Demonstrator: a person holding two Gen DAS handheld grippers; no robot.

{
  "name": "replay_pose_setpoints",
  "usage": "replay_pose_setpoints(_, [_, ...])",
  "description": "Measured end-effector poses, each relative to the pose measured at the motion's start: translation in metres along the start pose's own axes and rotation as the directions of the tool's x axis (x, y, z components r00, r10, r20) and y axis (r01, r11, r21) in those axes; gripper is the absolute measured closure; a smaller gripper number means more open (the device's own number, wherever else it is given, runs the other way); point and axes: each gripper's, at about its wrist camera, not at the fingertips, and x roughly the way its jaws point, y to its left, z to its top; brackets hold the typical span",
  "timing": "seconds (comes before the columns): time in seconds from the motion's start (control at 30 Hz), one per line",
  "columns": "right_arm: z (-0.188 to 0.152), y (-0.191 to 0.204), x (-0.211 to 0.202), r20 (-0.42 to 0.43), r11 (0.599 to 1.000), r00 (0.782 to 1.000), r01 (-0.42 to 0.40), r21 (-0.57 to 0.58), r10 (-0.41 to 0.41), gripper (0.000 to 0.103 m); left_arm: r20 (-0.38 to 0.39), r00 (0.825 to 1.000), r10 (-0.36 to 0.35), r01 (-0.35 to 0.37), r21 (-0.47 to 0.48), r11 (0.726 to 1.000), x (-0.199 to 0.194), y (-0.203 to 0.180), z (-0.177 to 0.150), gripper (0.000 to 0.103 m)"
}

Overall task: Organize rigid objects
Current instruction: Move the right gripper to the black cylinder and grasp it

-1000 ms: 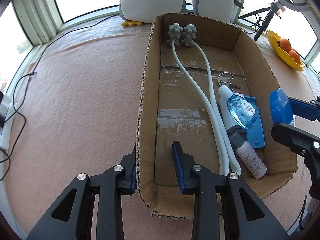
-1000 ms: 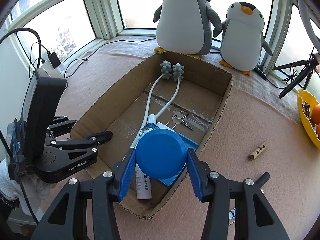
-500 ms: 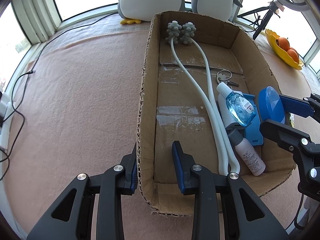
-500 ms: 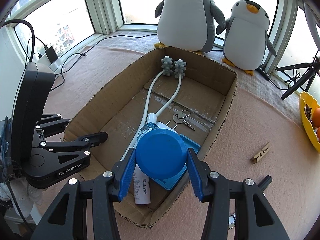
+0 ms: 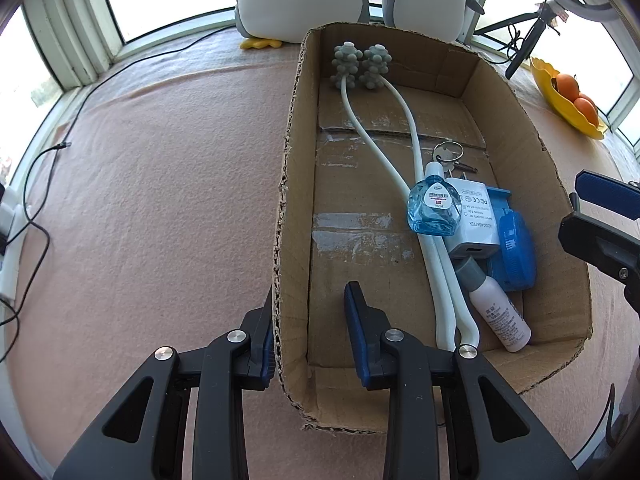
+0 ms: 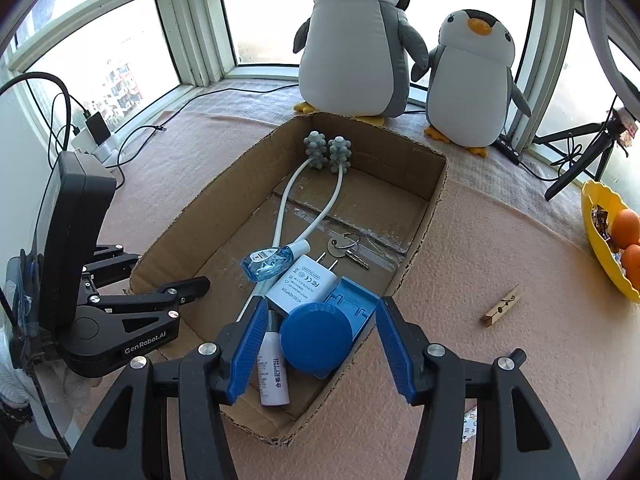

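Note:
A cardboard box (image 5: 294, 168) (image 6: 424, 216) sits on the pink cloth. In it lie a white massager with grey knobbly balls (image 5: 360, 64) (image 6: 328, 152), a blue liquid bottle (image 5: 434, 208) (image 6: 268, 264), a white adapter (image 5: 472, 220) (image 6: 304, 284), keys (image 6: 344, 246), a white tube (image 5: 500, 320) (image 6: 272, 372) and a blue tray (image 6: 352, 304). A round blue lid (image 5: 516, 248) (image 6: 316, 336) rests on the tray, free. My right gripper (image 6: 318, 352) is open above it. My left gripper (image 5: 310, 320) straddles the box's left wall, one finger on each side.
A wooden clothespin (image 6: 502, 306) lies on the cloth right of the box. A yellow bowl of oranges (image 6: 604, 248) (image 5: 568, 96) stands at the far right. Two plush penguins (image 6: 356, 40) stand behind the box, a tripod (image 6: 580, 160) at the back right, cables and a charger (image 6: 96, 132) at the left.
My right gripper, which held the blue lid over the box, has opened. The lid now lies on the blue tray inside the box. The left gripper has kept its place.

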Motion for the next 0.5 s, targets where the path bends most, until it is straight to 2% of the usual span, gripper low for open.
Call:
replay_pose_setpoints(0.3, [-0.018,-0.051,-0.023,0.017,0.990,0.999,0.027,0.135,-0.030,0.051,0.000,1.000,0.000,0.000,0.001,1.000,0.000,0.000,0.000,0.074])
replay_pose_setpoints(0.5, [-0.039,-0.110,-0.025,-0.024,0.955,0.999,0.051,0.293,-0.047,0.051,0.003,1.000,0.004,-0.004,0.004,1.000,0.000,-0.001,0.001,0.074])
